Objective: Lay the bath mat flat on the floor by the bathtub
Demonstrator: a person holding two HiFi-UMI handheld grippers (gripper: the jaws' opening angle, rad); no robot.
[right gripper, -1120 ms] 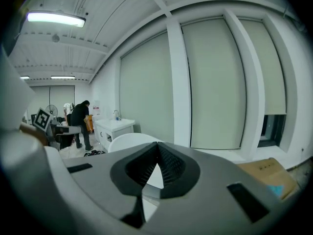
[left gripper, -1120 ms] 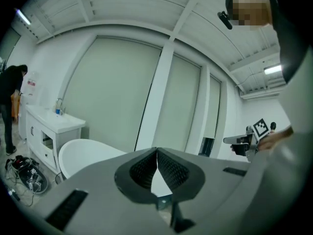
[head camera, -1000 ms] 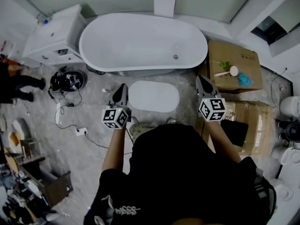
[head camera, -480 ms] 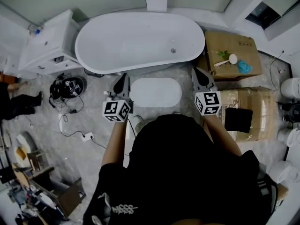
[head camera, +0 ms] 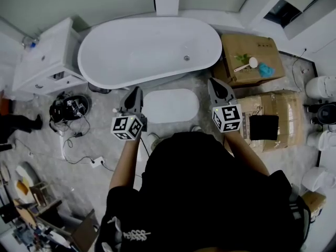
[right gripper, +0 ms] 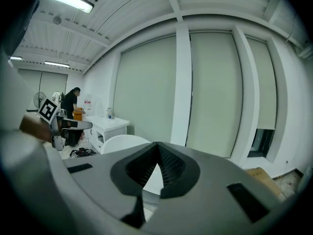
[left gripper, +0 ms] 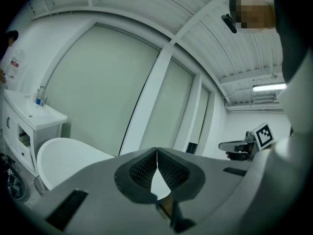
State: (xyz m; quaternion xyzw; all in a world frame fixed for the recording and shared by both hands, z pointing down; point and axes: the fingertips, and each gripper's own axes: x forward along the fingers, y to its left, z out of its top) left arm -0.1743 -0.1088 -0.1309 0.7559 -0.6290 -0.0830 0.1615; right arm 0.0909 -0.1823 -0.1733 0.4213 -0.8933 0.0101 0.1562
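Left gripper (left gripper: 157, 152): jaws shut tip to tip, nothing between. Right gripper (right gripper: 157, 146): same, shut and empty. In head view, grippers flank mat (head camera: 170, 105), one each side. Mat: white oval, flat on floor (head camera: 97, 133), just beside tub (head camera: 149, 49). Boxes (head camera: 231, 46) right of tub.

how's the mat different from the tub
The tub is far larger than the mat. The tub is a deep basin with a drain; the mat is thin and lies flat on the floor. Both are plain white ovals, lying lengthwise beside each other.
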